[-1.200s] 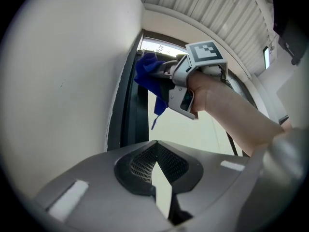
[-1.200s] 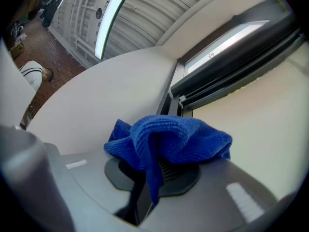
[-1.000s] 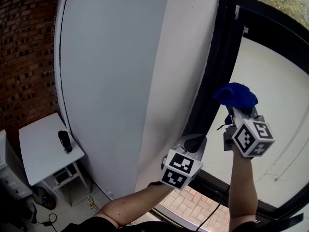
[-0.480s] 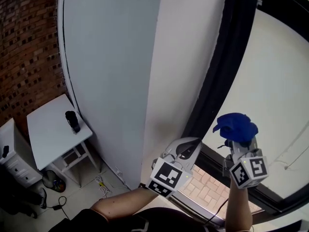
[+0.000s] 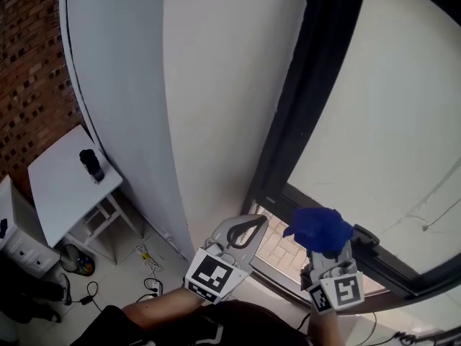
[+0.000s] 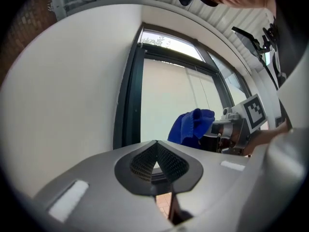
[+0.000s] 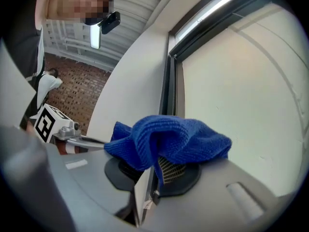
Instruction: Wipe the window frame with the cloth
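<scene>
In the head view, the left gripper (image 5: 251, 223) hangs low in front of the plain white wall (image 5: 216, 85), close to the lower corner of the black metal window frame (image 5: 317, 71). The right gripper (image 5: 324, 242) is just beside it, its tips buried in a bunched blue knitted cloth (image 5: 317, 225). The cloth sits over the frame's bottom rail, though I cannot tell from here whether it touches. Well off to the left, a small white table (image 5: 61, 186) carries a dark upright cylinder (image 5: 91, 166).

In the left gripper view, the jaws are pressed fully together with nothing between them. Beyond them stands the frame's dark upright, with the blue cloth to its right on the other gripper.

In the right gripper view, the jaws are clamped on a fold of the cloth, which drapes over both pads. The frame's upright rises straight behind it, with pale glass to the right.
</scene>
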Tool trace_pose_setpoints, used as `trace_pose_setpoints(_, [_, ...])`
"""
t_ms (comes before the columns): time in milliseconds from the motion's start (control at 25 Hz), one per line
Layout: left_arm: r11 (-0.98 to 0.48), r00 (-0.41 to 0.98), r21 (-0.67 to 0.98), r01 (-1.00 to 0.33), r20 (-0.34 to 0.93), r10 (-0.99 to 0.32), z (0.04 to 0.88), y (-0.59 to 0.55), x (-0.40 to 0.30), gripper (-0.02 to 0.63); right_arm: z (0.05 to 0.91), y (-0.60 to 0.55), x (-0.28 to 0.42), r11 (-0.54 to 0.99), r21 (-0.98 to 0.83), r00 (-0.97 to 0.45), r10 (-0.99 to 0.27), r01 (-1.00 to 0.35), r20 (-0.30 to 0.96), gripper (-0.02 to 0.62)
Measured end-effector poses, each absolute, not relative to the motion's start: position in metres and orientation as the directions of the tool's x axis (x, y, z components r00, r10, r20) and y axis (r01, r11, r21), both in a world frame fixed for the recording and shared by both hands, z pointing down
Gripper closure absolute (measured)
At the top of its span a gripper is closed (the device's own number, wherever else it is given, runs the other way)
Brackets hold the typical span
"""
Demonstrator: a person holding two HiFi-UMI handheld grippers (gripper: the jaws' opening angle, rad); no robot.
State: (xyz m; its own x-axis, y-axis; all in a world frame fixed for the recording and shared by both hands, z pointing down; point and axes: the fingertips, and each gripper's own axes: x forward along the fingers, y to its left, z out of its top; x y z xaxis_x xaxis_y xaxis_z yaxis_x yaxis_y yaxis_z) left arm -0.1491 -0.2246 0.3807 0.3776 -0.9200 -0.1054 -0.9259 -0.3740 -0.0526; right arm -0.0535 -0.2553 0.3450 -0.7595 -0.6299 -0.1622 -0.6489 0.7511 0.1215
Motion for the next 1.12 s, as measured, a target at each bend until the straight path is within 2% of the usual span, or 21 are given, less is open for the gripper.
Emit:
trace_pose_setpoints(200, [-0.404,0.404,-0.007,-0.915,-0.033,-0.914,0.411,-0.229,-0.134,0.614,0.362,-0.254,-0.028,0.744,0.085,-0.747,-0.648,-0.663,-0.148,0.534])
trace_pose_setpoints(400, [-0.427,0.429,-0.043,-0.903,-0.036,-0.903,0.404,-0.24,-0.117,0.614,0.372,-0.249,-0.011,0.73,0.1,-0.736,-0.663,-0.676,-0.137,0.534])
trace_pose_setpoints(680, [-0.406,0.406,0.012,-0.914,-0.012,-0.914,0.409,-0.249,-0.117,0.614,0.384,-0.253,0.008,0.724,0.093,-0.73,-0.673,-0.683,-0.117,0.534])
trace_pose_setpoints(1120, [-0.567,0.567,0.024,-0.823,0.06,-0.821,0.429,-0.239,-0.102,0.614,0.39,-0.234,-0.003,0.716,0.108,-0.724,-0.684,-0.69,-0.092,0.534])
